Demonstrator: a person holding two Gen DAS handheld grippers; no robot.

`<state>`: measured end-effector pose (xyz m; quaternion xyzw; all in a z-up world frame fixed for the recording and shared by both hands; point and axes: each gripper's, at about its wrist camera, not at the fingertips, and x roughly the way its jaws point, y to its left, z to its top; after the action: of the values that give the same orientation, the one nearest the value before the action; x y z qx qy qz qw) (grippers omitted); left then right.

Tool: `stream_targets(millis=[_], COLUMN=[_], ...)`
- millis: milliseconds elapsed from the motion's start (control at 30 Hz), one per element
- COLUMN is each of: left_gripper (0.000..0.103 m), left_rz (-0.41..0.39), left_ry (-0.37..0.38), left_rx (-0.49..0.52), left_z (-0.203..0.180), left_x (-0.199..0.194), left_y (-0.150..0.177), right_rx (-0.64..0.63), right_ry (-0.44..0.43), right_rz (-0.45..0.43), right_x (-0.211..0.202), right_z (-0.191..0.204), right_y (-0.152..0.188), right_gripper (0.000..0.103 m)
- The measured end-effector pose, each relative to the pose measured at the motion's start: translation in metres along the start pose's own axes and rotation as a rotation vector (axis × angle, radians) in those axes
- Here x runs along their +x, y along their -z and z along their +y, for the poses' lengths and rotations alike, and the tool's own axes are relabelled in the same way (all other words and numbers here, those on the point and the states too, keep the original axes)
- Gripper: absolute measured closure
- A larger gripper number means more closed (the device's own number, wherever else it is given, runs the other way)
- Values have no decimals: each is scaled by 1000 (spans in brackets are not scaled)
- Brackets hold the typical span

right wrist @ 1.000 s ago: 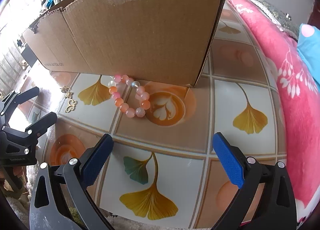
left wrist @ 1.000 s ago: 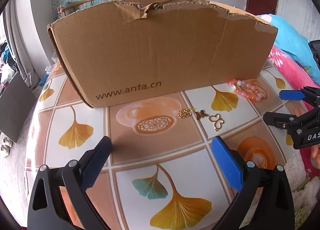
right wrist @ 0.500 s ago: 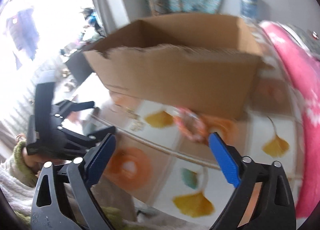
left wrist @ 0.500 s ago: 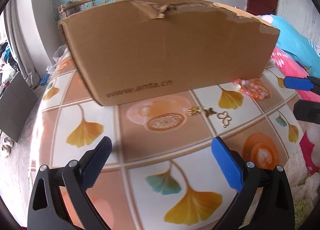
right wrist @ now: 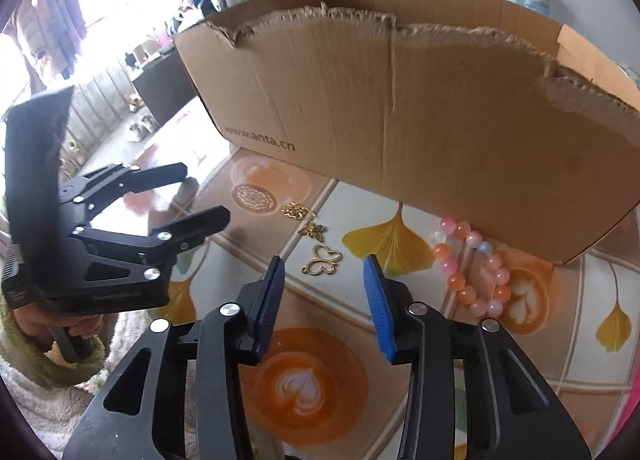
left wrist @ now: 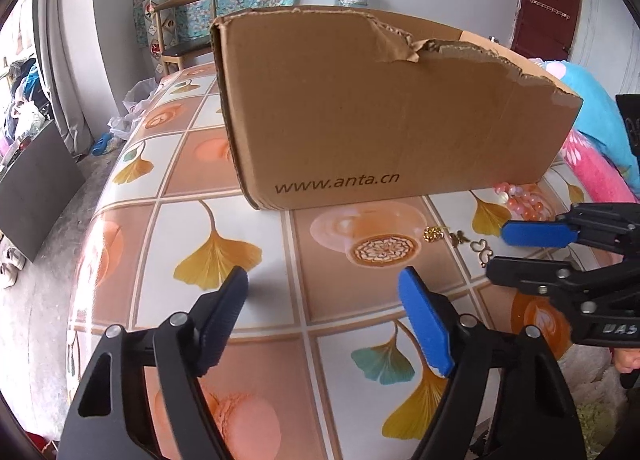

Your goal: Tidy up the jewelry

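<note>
Three small gold charms lie on the patterned tablecloth [right wrist: 520, 360] in front of a torn cardboard box [right wrist: 400, 132]: a filigree piece [right wrist: 295, 211], a small butterfly [right wrist: 314, 230] and an outline butterfly [right wrist: 322, 260]. My right gripper [right wrist: 323, 272] hovers over the outline butterfly [left wrist: 482, 250], jaws closing, pads not touching it. A pink and orange bead bracelet [right wrist: 472, 272] rests against the box's right corner. My left gripper [left wrist: 324, 288] is over bare cloth left of the charms, jaws closing on nothing. It also shows in the right wrist view as the left gripper [right wrist: 206, 194].
The box [left wrist: 380, 120] blocks the far side of the table. A pink blanket [left wrist: 592, 168] borders the table on the right. A dark board [left wrist: 32, 188] and a wooden chair [left wrist: 180, 28] stand beyond the left edge. A hand in a green cuff [right wrist: 60, 340] holds the left gripper.
My right gripper swung left, from facing the bracelet to facing the gold charms, and its jaws narrowed a lot. My left gripper shifted a little left and its jaws narrowed slightly.
</note>
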<state>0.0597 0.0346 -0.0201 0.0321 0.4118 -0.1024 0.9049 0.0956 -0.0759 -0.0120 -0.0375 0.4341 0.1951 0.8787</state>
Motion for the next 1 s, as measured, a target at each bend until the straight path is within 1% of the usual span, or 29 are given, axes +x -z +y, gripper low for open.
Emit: stream_targets(millis=[133,200,300,333,400,467,567,600,667,833,900,1000], left_gripper=[30,31,33,34,36,40,45,48,49,57,62,69], left_rz=[-8,-13,-19,-21,-24,-27,-34,-42,-61,-84,-70,-39], left_ry=[19,25,25,24,25,34,73,96,151,271,295,292], left_rx=[-3,-4,-1,0,-1,-8,-27,-34,-33,31,62,93], left_z=[1,1,2,2,3,4,7,6,3,-23,-36,-51], left_x=[0,-1,0,0,-1,-2,-5,-8,-13,-20,-17,-7], left_y=[-1,1,0,0,1,2,0,0,-2,-6,-8,-12], right_rx=[-2,-4,-40,-45,-56,-60,-63,-61,-55,-45,-32,-19], right_ry=[19,29,81,88,98,96,94,94,92,105,109,115], right_rz=[6,9,11,11,13,16,20,22,27,37,38,31], right_x=[4,6,12,14,14,15,14,12,8,-1,-5,-11], right_z=[4,7,16,19,20,21,19,16,9,1,-6,-14], right_y=[-4,-5,-6,-7,-7,-8,-6,-4,0,6,10,16], right_gripper=[69,73,82,82,89,89,89,89,90,90,90,90])
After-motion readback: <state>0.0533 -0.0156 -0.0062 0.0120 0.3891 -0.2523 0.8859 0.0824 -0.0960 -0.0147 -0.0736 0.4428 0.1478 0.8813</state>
